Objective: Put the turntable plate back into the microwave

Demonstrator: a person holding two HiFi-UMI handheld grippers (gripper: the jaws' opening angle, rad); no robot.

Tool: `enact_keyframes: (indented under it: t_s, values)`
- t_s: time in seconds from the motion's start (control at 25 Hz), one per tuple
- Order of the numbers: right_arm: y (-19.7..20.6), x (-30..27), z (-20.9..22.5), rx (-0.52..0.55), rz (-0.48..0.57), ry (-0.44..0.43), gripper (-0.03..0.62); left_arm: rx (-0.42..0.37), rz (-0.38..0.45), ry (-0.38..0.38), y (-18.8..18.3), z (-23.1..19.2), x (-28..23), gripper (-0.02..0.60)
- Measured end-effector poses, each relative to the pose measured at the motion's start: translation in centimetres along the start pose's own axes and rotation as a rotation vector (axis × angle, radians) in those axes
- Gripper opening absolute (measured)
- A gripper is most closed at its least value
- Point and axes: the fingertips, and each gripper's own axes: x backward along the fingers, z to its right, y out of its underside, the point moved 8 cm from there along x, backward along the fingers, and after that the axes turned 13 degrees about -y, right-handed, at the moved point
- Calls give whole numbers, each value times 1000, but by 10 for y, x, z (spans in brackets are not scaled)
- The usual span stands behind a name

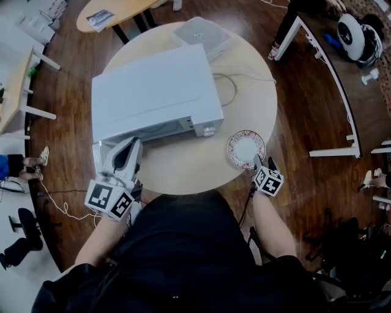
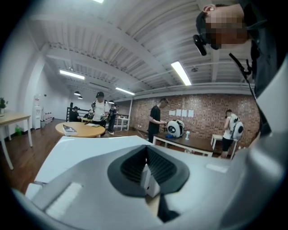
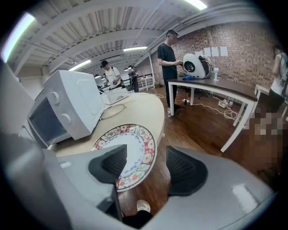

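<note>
A white microwave [image 1: 156,92] stands on the round table [image 1: 183,171], its front facing me. The turntable plate [image 1: 246,148], white with a red floral rim, lies flat to the microwave's right at the table's near edge. In the right gripper view the plate [image 3: 128,150] juts over that edge. My right gripper [image 3: 146,164] is open around the plate's near rim, and its pads do not press on it. At the microwave's front left corner, my left gripper [image 1: 129,147] is shut on a white edge [image 2: 146,179] that looks like the microwave door.
A smaller white box [image 1: 201,33] sits at the table's far side, with a looped cable [image 1: 229,85] behind the microwave. A white-legged desk [image 1: 330,73] stands to the right and an oval wooden table [image 1: 113,12] beyond. Several people stand in the background.
</note>
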Motion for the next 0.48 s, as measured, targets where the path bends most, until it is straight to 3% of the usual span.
enact_keyframes:
  t_s: [0.2, 0.48]
  values:
    - [0, -9, 10, 11, -19, -28, 279, 9, 24, -23, -1, 2, 3, 3]
    - [-2, -12, 16, -78, -15, -44, 279, 44, -3, -78, 13, -5, 24, 3]
